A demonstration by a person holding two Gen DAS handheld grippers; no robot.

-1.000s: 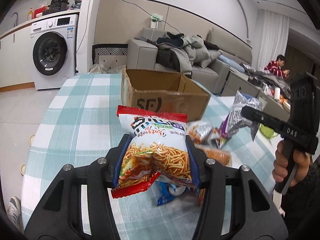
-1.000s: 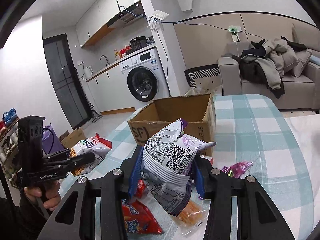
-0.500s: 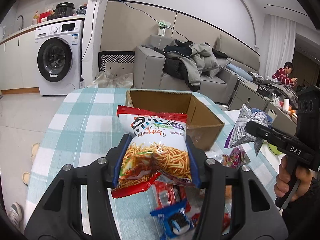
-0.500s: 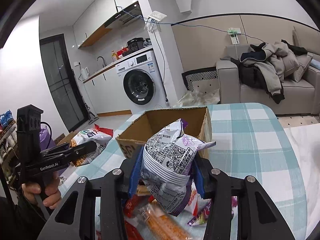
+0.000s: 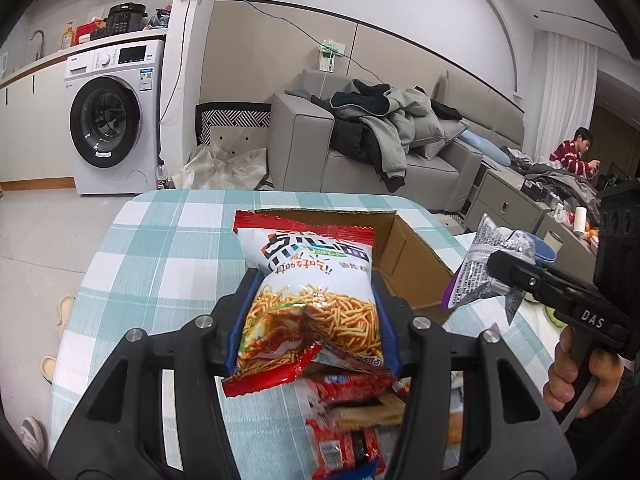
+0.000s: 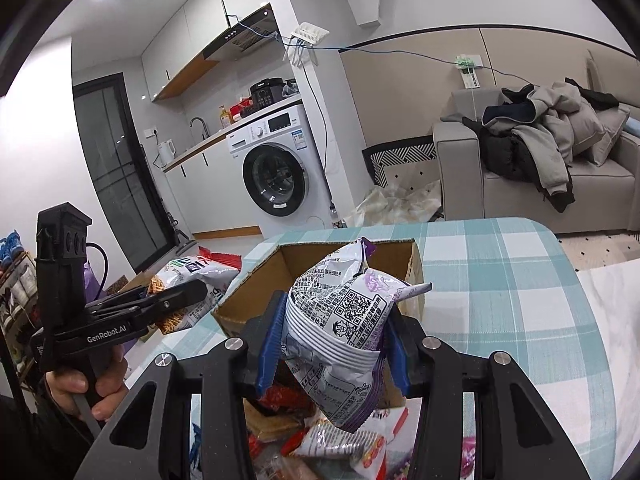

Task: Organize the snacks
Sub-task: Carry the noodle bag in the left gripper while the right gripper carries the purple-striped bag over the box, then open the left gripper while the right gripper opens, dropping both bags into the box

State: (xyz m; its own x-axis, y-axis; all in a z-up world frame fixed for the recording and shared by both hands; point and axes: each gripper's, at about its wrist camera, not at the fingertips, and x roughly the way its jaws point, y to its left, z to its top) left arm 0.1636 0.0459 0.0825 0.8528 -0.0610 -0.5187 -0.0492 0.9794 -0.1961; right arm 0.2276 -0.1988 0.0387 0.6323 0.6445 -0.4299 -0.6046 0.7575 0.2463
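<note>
Left gripper (image 5: 310,320) clenched on noodle-snack bag (image 5: 308,292), right gripper (image 6: 334,346) on purple-and-white bag (image 6: 344,320); open cardboard box (image 5: 416,268) directly beyond both, frame centre; left slightly nearer.

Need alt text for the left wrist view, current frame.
The left gripper clamps a red-and-white noodle snack bag above an open cardboard box on a teal checked tablecloth. At right, the right gripper holds a silver-purple snack bag; more snack packets lie below.
</note>
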